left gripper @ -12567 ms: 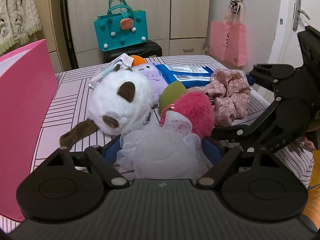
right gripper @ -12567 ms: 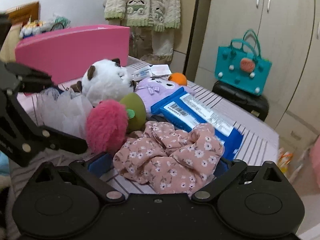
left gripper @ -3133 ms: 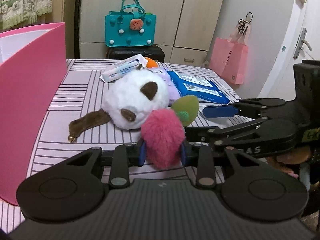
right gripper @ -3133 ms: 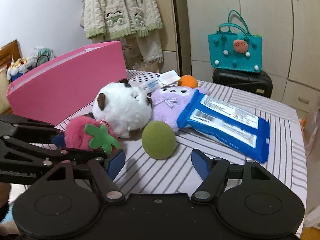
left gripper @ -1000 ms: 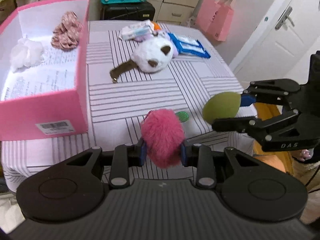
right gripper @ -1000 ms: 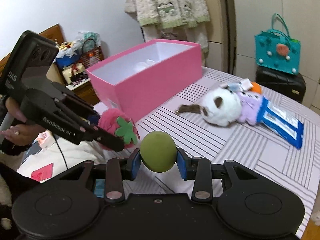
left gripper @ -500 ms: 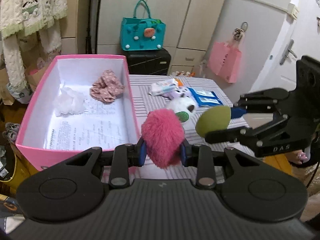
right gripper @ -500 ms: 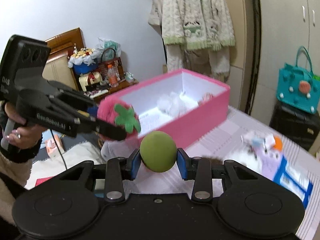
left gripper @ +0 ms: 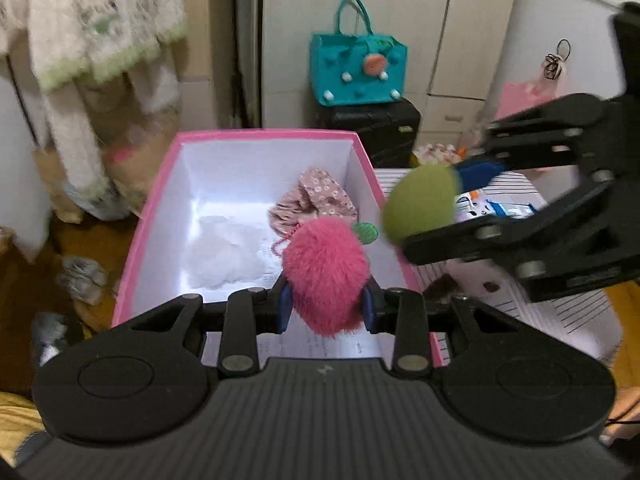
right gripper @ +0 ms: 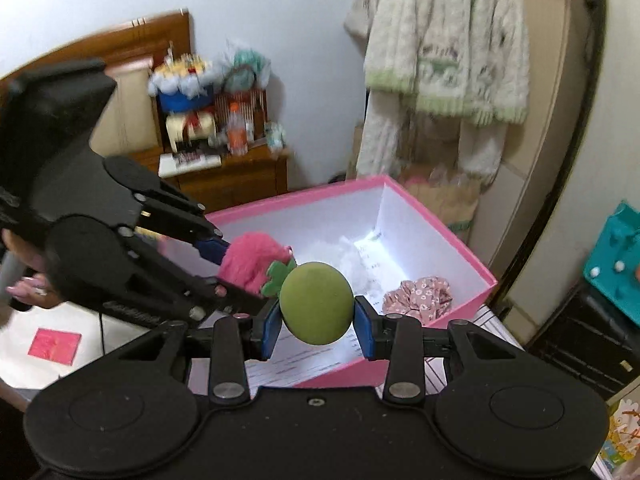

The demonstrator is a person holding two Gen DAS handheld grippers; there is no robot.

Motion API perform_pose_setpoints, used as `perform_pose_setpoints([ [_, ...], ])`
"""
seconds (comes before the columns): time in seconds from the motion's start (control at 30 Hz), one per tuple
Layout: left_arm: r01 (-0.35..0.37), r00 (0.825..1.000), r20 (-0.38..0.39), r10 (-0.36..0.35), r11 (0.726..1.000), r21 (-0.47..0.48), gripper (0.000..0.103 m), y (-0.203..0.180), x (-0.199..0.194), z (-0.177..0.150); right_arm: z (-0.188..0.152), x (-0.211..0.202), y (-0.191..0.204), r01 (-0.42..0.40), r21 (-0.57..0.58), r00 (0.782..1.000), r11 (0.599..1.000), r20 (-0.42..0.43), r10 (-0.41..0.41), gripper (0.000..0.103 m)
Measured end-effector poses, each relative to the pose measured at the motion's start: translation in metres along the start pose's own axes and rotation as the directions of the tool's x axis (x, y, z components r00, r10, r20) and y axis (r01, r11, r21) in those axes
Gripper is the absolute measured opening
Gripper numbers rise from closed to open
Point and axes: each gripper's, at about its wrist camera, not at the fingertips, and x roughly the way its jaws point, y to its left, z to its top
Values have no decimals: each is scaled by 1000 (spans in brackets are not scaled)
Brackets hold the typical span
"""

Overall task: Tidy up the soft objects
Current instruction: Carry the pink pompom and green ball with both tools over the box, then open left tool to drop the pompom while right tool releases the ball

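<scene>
**Both grippers loaded above the pink box**

The left gripper (left gripper: 325, 306) is clamped on a fuzzy pink strawberry plush (left gripper: 326, 274), held over the near end of the pink box (left gripper: 362, 160). To its right, the right gripper (right gripper: 316, 326) squeezes a green sponge ball (right gripper: 316, 308) over the box's near edge. Ahead of both, inside the box, lie a floral scrunchie (left gripper: 316, 200) and a white mesh pouf (left gripper: 224, 252).

Home bedroom: knitted cream cardigan (right gripper: 444, 44) hanging by beige wardrobe doors (left gripper: 404, 20), wooden headboard (right gripper: 132, 44) against wall, cluttered wooden nightstand (right gripper: 236, 176), teal handbag (left gripper: 358, 70) on black suitcase (left gripper: 370, 126), pink tote bag (left gripper: 532, 94).
</scene>
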Motion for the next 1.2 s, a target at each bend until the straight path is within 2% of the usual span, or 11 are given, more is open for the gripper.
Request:
perform_pose_setpoints([
  [0.13,78,994,-64,-84,993,-89,33,23,29,17,8,42,-24,-28,-10,996,1000,-86,27,44],
  [0.3,28,993,-110,-46,987,-160,33,49,61,36,15,77,-50,-36,10,990,999,-135,37,44],
  [0.47,-22,989,-149,-6,981,-190,34,68,93,54,25,103,-58,-62,-62,983,996,-175,51,44],
  [0.53,-32,990,-144,2,979,-202,35,77,105,62,30,115,-60,-103,-76,973,992,-216,85,44],
  [0.6,-48,991,-134,24,982,-185,34,84,117,68,35,128,-66,-128,-47,961,991,-251,112,44],
  [0.7,-63,983,-179,36,987,-146,34,87,137,72,38,142,-67,-122,-64,956,990,-274,100,44],
  [0.83,-61,980,-194,32,988,-145,34,90,151,74,38,155,-73,-87,-54,957,995,-281,69,44],
  [0.9,-62,984,-177,35,987,-148,34,91,149,75,37,157,-77,-69,-34,960,997,-276,57,52],
  [1.0,-61,988,-150,41,989,-134,36,90,142,75,35,149,-79,-51,-17,967,999,-252,45,57],
  [1.07,-54,990,-138,37,991,-121,42,90,135,75,35,140,-81,-45,11,972,999,-232,46,59],
  [1.2,-75,993,-102,66,994,-84,48,87,114,76,33,115,-88,-28,117,981,993,-186,50,60],
])
